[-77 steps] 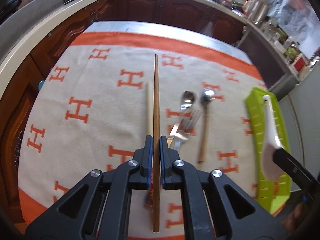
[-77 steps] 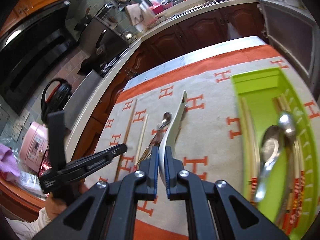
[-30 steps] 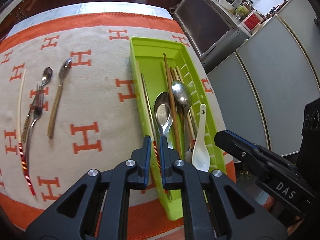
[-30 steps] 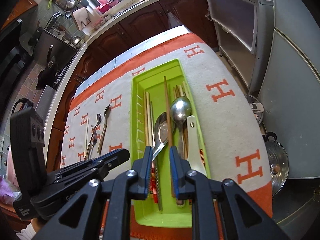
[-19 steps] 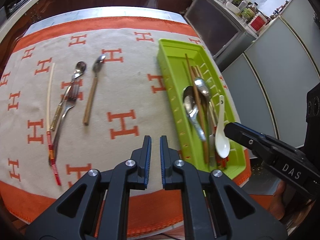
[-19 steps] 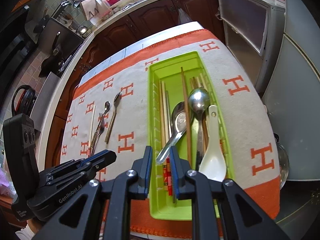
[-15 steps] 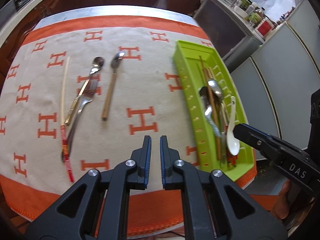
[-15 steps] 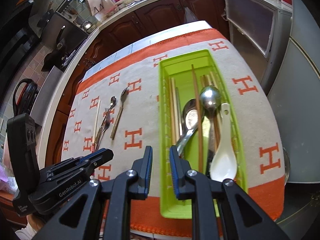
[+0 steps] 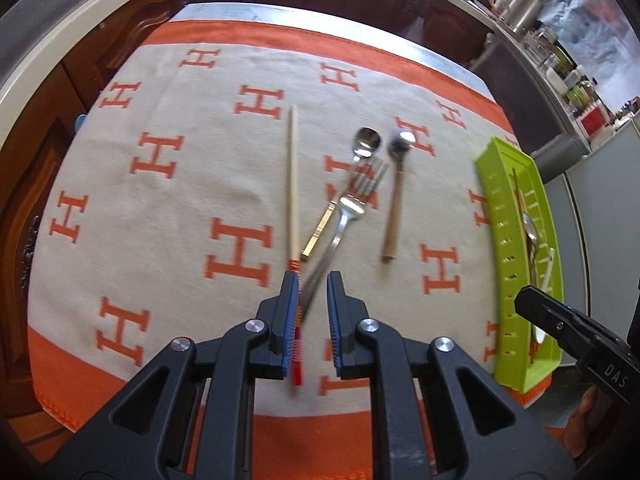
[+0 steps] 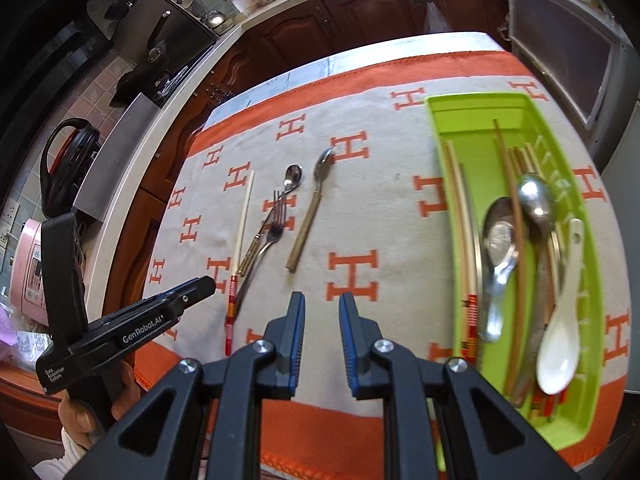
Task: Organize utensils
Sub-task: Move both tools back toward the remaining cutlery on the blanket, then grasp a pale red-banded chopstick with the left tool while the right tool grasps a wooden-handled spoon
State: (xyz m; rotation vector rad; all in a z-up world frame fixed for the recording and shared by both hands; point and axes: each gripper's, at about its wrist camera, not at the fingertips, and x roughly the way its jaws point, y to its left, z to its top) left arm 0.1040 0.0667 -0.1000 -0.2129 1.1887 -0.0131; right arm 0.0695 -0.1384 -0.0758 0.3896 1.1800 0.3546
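Note:
On the H-patterned cloth lie a pale chopstick (image 9: 293, 184) with a red end, a steel fork (image 9: 352, 200), a gold-handled spoon (image 9: 366, 144) and a wooden-handled spoon (image 9: 394, 208). My left gripper (image 9: 312, 280) hovers over the fork's handle and the chopstick's red end; its jaws are opening and grip nothing. My right gripper (image 10: 322, 300) is open and empty above bare cloth, between the wooden-handled spoon (image 10: 308, 224) and the green tray (image 10: 476, 118). The tray holds chopsticks, two metal spoons (image 10: 500, 236) and a white ceramic spoon (image 10: 560, 340).
The cloth's orange border (image 10: 320, 420) marks the near table edge. Dark wooden cabinets (image 10: 360, 16) and a pale countertop (image 10: 132, 168) run behind and to the left. A pink cooker (image 10: 28, 264) stands at far left. A hand (image 10: 92, 412) grips the left tool.
Both grippers have swung left, away from the tray and toward the loose utensils. The brown chopstick and white spoon they held earlier now lie in the tray. The left jaws have parted.

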